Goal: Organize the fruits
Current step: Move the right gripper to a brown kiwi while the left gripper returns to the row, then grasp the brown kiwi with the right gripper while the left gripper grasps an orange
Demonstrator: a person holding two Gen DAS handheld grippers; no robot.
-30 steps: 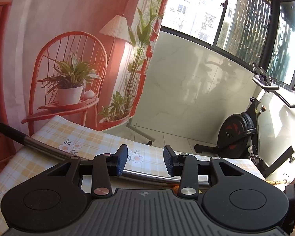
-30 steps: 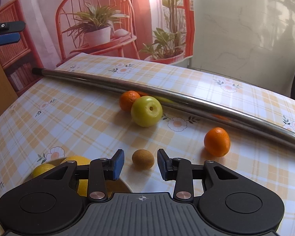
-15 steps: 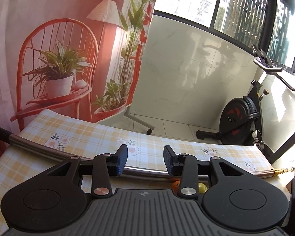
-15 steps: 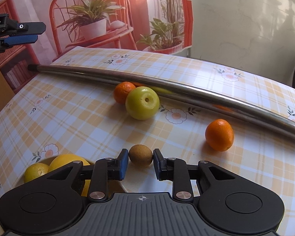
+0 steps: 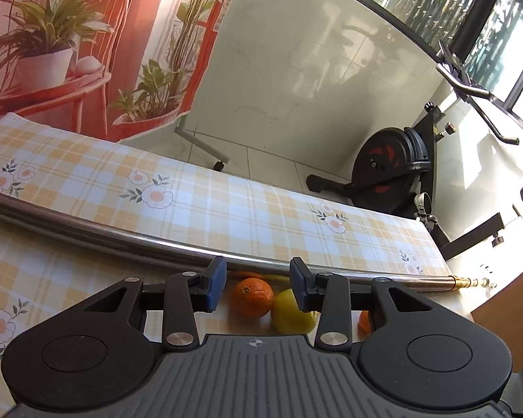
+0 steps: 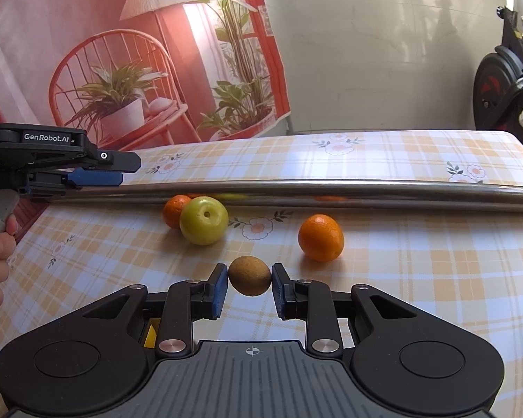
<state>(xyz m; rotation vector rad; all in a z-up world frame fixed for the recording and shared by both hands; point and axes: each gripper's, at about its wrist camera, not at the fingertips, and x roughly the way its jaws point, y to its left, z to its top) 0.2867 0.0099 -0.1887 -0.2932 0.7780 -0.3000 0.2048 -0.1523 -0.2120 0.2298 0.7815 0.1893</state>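
Sunlit tiled wall [image 5: 313, 80], exercise bike [image 5: 390, 174]

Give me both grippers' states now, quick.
Left gripper: open, holding nothing, above the table.
Right gripper: shut on the kiwi.

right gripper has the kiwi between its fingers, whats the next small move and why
Probably lift the kiwi straight up a little. The right gripper has both pads against its sides, so it looks gripped, and the green apple and the nearer orange sit apart from it, so rising first should avoid bumping them. The left gripper is open, holding nothing.
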